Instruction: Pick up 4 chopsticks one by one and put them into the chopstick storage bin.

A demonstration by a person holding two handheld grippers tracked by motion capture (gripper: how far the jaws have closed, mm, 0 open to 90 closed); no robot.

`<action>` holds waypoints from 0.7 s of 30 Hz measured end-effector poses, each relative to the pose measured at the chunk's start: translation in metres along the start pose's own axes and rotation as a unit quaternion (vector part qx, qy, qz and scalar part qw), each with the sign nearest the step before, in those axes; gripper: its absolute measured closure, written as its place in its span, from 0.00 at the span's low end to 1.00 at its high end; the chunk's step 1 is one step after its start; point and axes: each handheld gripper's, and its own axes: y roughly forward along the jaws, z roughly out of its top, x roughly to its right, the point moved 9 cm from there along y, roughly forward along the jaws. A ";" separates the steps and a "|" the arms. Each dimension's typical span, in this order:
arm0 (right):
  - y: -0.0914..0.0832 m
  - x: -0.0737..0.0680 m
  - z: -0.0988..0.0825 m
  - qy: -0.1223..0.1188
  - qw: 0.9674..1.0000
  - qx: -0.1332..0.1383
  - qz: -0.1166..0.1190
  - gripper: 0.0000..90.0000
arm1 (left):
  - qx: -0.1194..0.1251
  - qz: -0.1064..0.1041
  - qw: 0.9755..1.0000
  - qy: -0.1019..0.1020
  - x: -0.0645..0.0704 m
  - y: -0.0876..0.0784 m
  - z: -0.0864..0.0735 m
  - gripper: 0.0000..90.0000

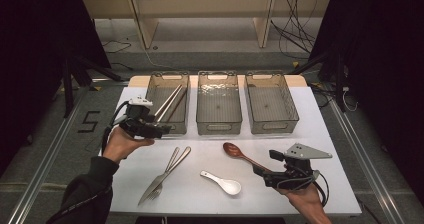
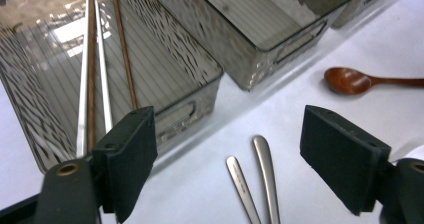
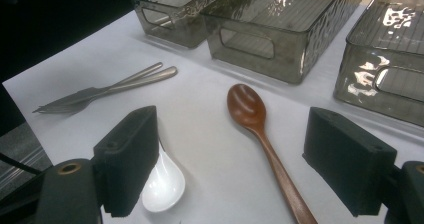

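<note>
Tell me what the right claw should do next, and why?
Probably lower the right claw onto the wooden spoon. Its jaws are open, and the handle lies on the table between them. Spoons are still out while chopsticks already lie in the left bin.

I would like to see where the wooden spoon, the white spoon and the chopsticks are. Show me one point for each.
wooden spoon (image 3: 246, 104), right gripper view, on its bowl.
white spoon (image 1: 231, 186), high view, on its bowl.
chopsticks (image 2: 102, 74), left gripper view, on a metal stick inside the left bin.
</note>
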 end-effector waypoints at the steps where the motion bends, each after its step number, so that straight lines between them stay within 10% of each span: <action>1: 0.000 0.001 0.000 -0.002 1.000 0.000 -0.001 0.25 | 0.005 -0.001 1.000 0.000 0.002 0.000 -0.002 0.24; 21: 0.012 0.019 0.001 -0.003 0.999 -0.040 -0.005 0.25 | 0.049 -0.024 0.999 -0.002 0.023 -0.013 -0.042 0.19</action>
